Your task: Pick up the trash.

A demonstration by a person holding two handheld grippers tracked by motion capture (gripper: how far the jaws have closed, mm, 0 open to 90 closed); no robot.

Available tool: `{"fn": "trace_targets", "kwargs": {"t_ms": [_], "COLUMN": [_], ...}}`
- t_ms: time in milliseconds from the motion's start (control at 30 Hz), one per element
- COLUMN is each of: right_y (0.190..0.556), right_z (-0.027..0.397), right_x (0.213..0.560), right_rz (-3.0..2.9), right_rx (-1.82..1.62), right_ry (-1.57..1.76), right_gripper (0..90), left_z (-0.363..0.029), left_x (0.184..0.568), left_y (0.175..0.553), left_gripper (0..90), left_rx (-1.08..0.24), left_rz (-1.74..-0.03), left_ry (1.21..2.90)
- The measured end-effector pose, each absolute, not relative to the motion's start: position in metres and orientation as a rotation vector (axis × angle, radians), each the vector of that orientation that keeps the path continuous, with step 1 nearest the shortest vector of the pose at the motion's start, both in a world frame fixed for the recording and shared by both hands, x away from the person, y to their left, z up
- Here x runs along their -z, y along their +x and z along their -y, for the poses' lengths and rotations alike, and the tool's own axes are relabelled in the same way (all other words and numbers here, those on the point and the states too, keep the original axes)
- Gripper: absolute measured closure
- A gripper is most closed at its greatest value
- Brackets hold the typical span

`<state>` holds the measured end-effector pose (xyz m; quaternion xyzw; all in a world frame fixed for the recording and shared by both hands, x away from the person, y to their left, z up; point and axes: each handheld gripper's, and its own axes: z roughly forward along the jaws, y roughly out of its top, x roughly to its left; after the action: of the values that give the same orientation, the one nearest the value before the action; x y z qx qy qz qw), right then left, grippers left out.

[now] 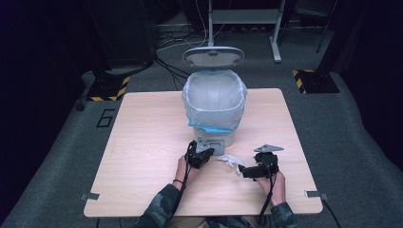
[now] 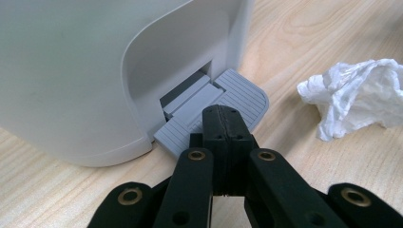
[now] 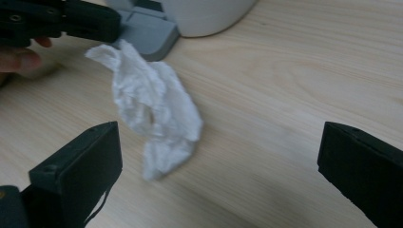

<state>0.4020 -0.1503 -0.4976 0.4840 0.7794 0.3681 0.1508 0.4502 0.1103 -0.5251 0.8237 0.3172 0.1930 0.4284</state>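
Left claw (image 2: 222,124) is pressed together on the grey ribbed plastic pedal (image 2: 237,92) of the white lined pedal bin (image 1: 215,102), lid up. Right claw (image 3: 218,156) is spread wide, lining up on the crumpled white tissue (image 3: 157,114) lying near the counter's front edge; next it needs to pinch and lift it

Both grippers low beside the pedal bin (image 1: 214,107).
Left gripper (image 2: 222,124) has jaws pressed together, tips on the bin's pedal (image 2: 223,102); right gripper (image 3: 216,156) gapes wide just right of it.

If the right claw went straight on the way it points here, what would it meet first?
Most likely the crumpled white tissue, lying on the table ahead of the open right claw and left of its centre line. Farther on are the bin's grey pedal and the left claw.
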Motion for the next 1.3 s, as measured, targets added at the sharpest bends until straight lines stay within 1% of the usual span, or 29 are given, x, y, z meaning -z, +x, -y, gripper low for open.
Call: {"fn": "trace_targets", "kwargs": {"t_ms": [233,467,500,533,567,633,667,733,767,800,867,900,933,967,1000,1033,1067,1100,1133,1300], "right_y": [0.414,0.422,0.423,0.423,0.424,0.423,0.423,0.423,0.423,0.423,0.423,0.422,0.422,0.423,0.423,0.423,0.423,0.423,0.423,0.422], "right_z": [0.121,0.108,0.105,0.105,0.103,0.103,0.103,0.1,0.1,0.1,0.101,0.101,0.101,0.103,0.103,0.105,0.106,0.106,0.108,0.11], "right_x": [0.503,0.509,0.51,0.51,0.51,0.511,0.511,0.511,0.511,0.511,0.511,0.511,0.511,0.512,0.512,0.513,0.513,0.513,0.513,0.512], "right_rz": [-2.317,-2.358,-2.361,-2.361,-2.37,-2.373,-2.373,-2.372,-2.376,-2.377,-2.37,-2.362,-2.362,-2.39,-2.39,-2.387,-2.386,-2.386,-2.385,-2.363], "right_rx": [-1.024,-0.991,-0.987,-0.987,-0.995,-1.003,-1.003,-1.008,-0.994,-0.99,-0.991,-0.987,-0.987,-0.99,-0.99,-0.991,-0.994,-0.994,-1.003,-1.017], "right_ry": [1.354,1.341,1.341,1.341,1.319,1.294,1.294,1.298,1.292,1.288,1.287,1.296,1.296,1.287,1.287,1.277,1.279,1.279,1.283,1.274], "right_gripper": [0.0,0.0,4.5,4.5,12.4,16.3,16.3,23.0,31.9,35.0,45.6,49.4,49.4,60.0,60.0,70.1,72.7,72.7,77.5,81.4], "left_z": [-0.11,-0.11,-0.11,-0.11,-0.11,-0.111,-0.111,-0.111,-0.111,-0.11,-0.11,-0.11,-0.11,-0.11,-0.11,-0.11,-0.11,-0.11,-0.11,-0.111], "left_x": [0.525,0.525,0.525,0.525,0.525,0.525,0.525,0.525,0.525,0.525,0.525,0.525,0.525,0.525,0.525,0.525,0.525,0.525,0.525,0.525], "left_y": [0.45,0.45,0.45,0.45,0.45,0.451,0.451,0.451,0.451,0.45,0.45,0.45,0.45,0.45,0.45,0.45,0.45,0.45,0.45,0.451], "left_gripper": [90.0,90.0,90.0,90.0,90.0,90.0,90.0,90.0,90.0,90.0,90.0,90.0,90.0,90.0,90.0,90.0,90.0,90.0,90.0,90.0], "left_rx": [-0.483,-0.486,-0.485,-0.485,-0.483,-0.472,-0.472,-0.471,-0.471,-0.476,-0.481,-0.482,-0.482,-0.477,-0.477,-0.474,-0.472,-0.472,-0.472,-0.468], "left_rz": [-0.791,-0.792,-0.792,-0.792,-0.79,-0.799,-0.799,-0.802,-0.802,-0.8,-0.798,-0.797,-0.797,-0.802,-0.802,-0.804,-0.805,-0.805,-0.806,-0.804], "left_ry": [2.055,2.058,2.057,2.057,2.056,2.052,2.052,2.051,2.05,2.05,2.052,2.053,2.053,2.048,2.048,2.048,2.05,2.05,2.05,2.051]}}
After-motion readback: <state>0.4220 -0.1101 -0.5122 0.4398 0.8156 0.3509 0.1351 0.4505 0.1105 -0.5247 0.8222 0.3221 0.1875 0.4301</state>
